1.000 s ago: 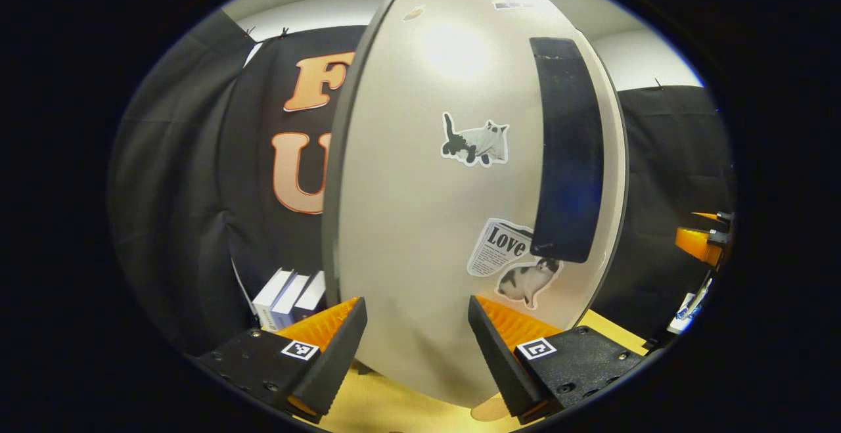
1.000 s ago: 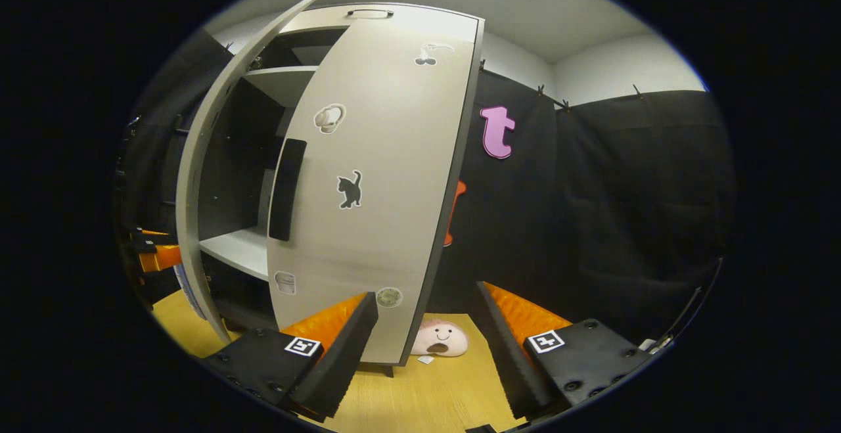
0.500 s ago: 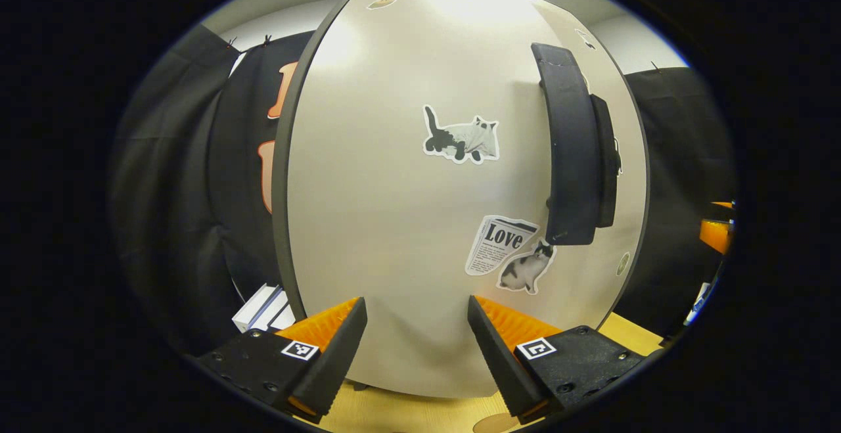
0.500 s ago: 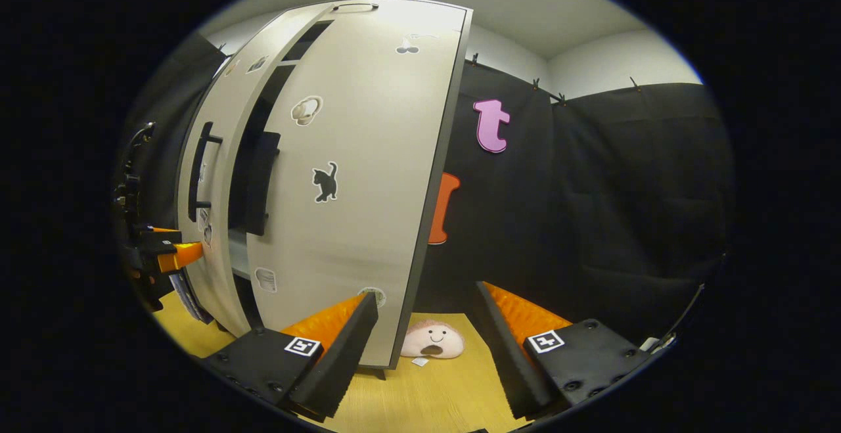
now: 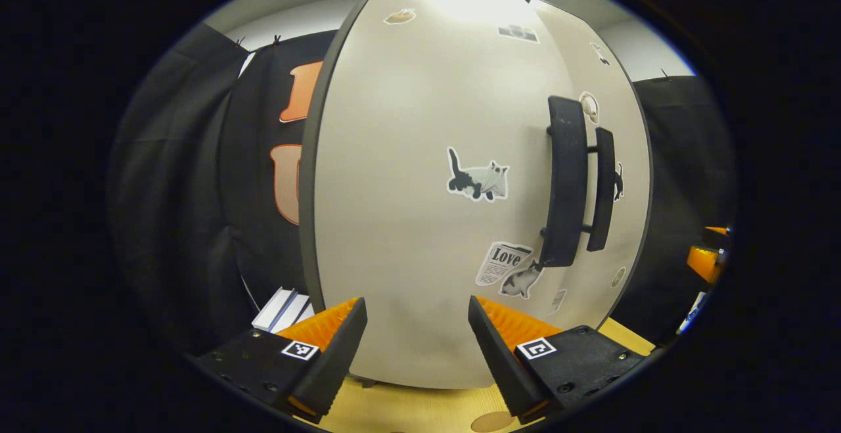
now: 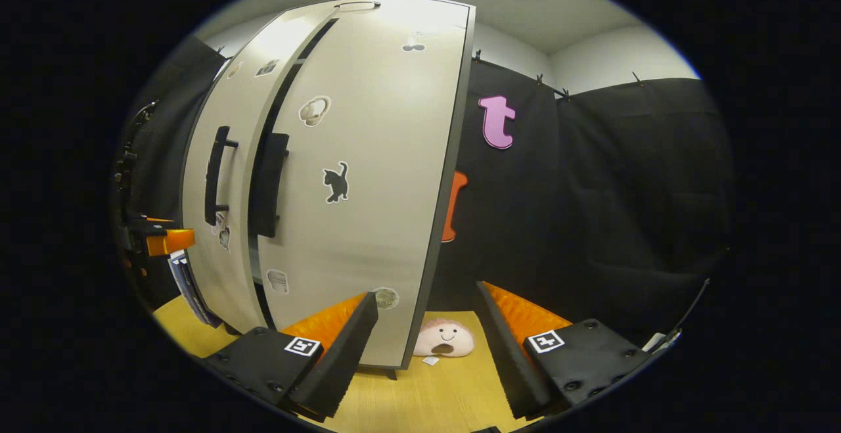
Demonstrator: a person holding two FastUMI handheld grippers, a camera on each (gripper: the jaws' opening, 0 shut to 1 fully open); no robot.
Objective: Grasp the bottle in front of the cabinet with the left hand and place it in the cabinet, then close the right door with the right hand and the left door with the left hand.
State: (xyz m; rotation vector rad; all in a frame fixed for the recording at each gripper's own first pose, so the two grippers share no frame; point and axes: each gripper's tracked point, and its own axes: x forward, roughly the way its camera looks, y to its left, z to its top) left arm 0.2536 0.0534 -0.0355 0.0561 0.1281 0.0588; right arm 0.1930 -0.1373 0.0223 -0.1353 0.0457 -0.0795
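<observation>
- Left gripper view: the left gripper (image 5: 415, 344) points at the cabinet's left door (image 5: 407, 223), its two fingers spread wide with nothing between them.
- The pale door stands just ahead of the fingertips; whether they touch it cannot be told.
- A black bar handle (image 5: 568, 180) runs upright near the door's right edge, with the right door's handle (image 5: 602, 188) just beside it.
- A cat sticker (image 5: 478, 178) sits at mid-door; a newspaper-and-cat sticker (image 5: 509, 269) sits lower, beside the handle's foot.
- White books (image 5: 281, 308) stand low on the left, beside the cabinet, on the wooden tabletop (image 5: 420, 410).
- Right gripper view: the right gripper (image 6: 426, 347) has its fingers spread, holding nothing, close to the right door (image 6: 368, 223).
- Both doors look nearly shut, a thin dark gap (image 6: 253, 223) between them; the bottle cannot be seen behind them.
- A black cat sticker (image 6: 336, 182) marks the right door.
- The left gripper's orange finger (image 6: 167, 241) shows at the far left, beside the left door.
- A pink smiling plush (image 6: 445, 340) lies on the tabletop, right of the cabinet's foot.
</observation>
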